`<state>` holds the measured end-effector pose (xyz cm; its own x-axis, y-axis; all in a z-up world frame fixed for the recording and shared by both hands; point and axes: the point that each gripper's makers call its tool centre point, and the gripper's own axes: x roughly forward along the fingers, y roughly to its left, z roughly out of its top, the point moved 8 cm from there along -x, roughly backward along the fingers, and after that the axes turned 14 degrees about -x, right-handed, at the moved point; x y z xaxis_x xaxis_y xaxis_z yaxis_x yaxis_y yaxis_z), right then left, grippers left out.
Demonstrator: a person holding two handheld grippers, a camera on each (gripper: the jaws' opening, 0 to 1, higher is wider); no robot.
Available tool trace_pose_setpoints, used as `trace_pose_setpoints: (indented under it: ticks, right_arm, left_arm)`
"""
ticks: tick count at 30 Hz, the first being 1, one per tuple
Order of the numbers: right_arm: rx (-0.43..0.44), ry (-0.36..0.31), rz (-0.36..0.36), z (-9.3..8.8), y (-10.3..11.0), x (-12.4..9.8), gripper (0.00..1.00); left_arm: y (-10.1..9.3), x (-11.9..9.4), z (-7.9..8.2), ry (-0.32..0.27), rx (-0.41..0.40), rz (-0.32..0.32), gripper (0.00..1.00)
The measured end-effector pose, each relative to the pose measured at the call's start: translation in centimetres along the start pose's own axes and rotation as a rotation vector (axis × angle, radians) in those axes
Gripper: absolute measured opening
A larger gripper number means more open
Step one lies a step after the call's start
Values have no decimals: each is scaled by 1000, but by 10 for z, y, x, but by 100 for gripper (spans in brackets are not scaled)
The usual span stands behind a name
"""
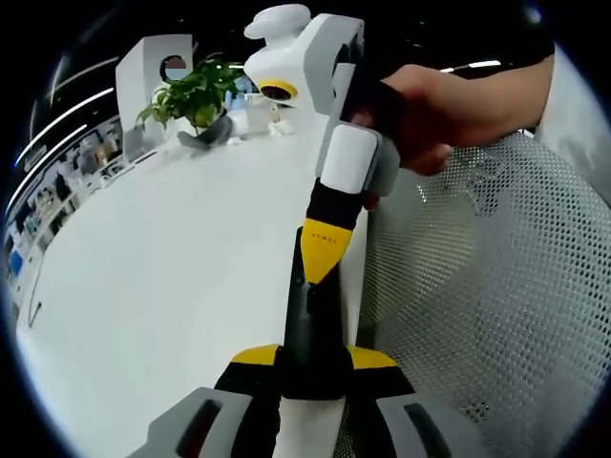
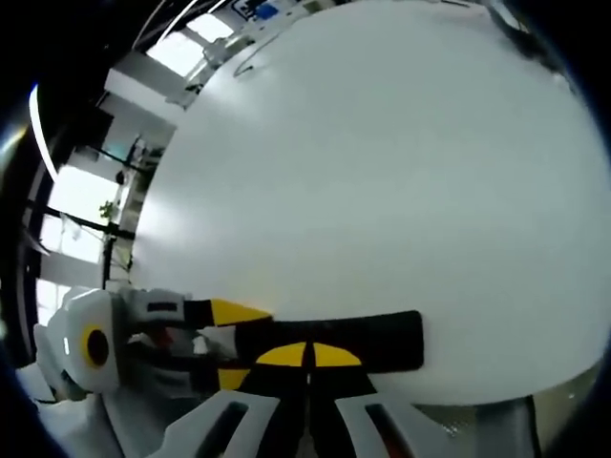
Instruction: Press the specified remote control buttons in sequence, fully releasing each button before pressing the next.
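A dark, slim remote control point(image 1: 307, 320) stands out over the white table point(image 1: 162, 277), gripped at its near end by my left gripper point(image 1: 315, 359), whose yellow-tipped jaws are shut on its sides. My right gripper point(image 1: 322, 267), held by a hand, comes down from the upper right with its jaws together, and its yellow tip rests on the remote's upper face. In the right gripper view the remote point(image 2: 382, 342) lies crosswise just past my right gripper point(image 2: 310, 355). The left gripper point(image 2: 234, 343) clamps the remote's left end. I cannot make out any buttons.
A potted green plant point(image 1: 196, 95) and a white boxy device point(image 1: 153, 62) stand at the table's far end. A white mesh chair back point(image 1: 477, 286) is close on the right, just past the table edge. Windows and shelving point(image 2: 105, 219) lie beyond the table.
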<state>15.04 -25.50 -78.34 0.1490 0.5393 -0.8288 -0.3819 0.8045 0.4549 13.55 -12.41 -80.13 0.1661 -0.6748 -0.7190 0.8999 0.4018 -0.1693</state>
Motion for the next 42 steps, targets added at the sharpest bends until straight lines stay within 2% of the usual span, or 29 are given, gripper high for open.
trace_pose_setpoints:
  ticks: [6,11,14,20,23,28,30,35,42]
  right_arm:
    - [-18,0,-12,1,0,1,0]
    - [42,-14,3,0,-3,0,0]
    - [-9,-8,-27,0,1,0,0]
    - [22,-17,-20,0,-2,1,0]
    - [-85,3,-39,1,2,1,0]
    - [66,-15,4,-1,-2,-2,0]
    - [46,-7,-19,-2,-4,-5,0]
    - [82,-26,7,-3,-3,-10,0]
    - [78,6,5,-5,0,-8,0]
  left_arm:
    - [0,0,0,-3,3,-3,24]
    - [0,0,-1,-5,7,-2,24]
    - [-1,0,-1,-6,16,-1,24]
    - [0,0,0,-6,12,-3,24]
    - [0,0,0,-3,11,-3,24]
    - [0,0,0,-4,9,-3,24]
    - [1,0,0,-4,3,-4,25]
    - [1,0,0,-5,4,-3,25]
    - [1,1,0,-8,2,-4,25]
